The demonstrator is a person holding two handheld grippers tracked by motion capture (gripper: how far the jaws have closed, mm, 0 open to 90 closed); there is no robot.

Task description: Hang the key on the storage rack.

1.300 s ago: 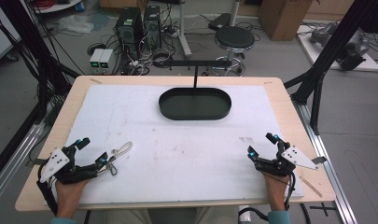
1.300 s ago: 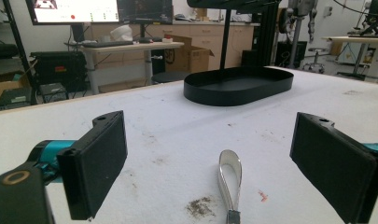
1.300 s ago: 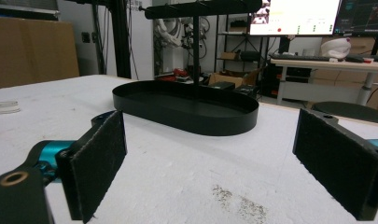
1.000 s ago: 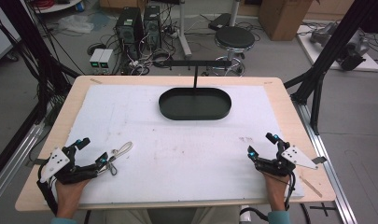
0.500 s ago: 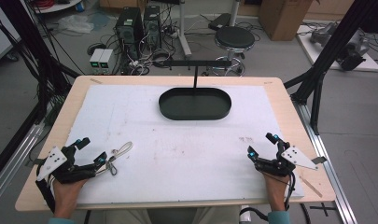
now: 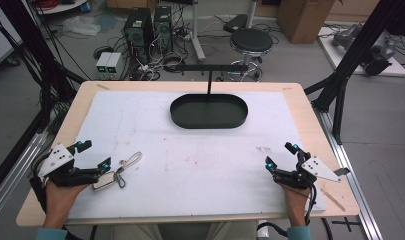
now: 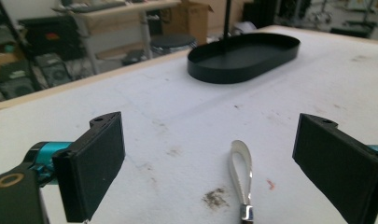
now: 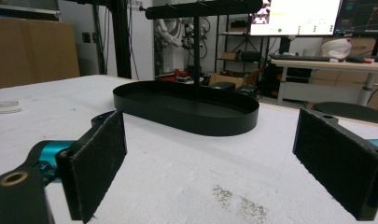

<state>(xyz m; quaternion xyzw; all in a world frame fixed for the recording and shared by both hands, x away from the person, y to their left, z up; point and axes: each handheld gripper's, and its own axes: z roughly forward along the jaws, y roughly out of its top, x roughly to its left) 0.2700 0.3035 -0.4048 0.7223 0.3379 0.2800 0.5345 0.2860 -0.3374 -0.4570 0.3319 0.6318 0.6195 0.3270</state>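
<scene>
- The left hand-held gripper (image 6: 92,156) rests on the white-covered tabletop (image 6: 200,165), jaws wide apart, holding nothing.
- A small silver tag with a pale loop strap (image 6: 121,171) lies just beside its tip, between the jaws.
- A black oval metal tray (image 6: 208,111) sits farther back.
- The right hand-held gripper (image 6: 278,155) rests wide open, empty.

Left tongs (image 6: 92,155) perhaps slightly nearer strap (image 6: 131,161).
</scene>
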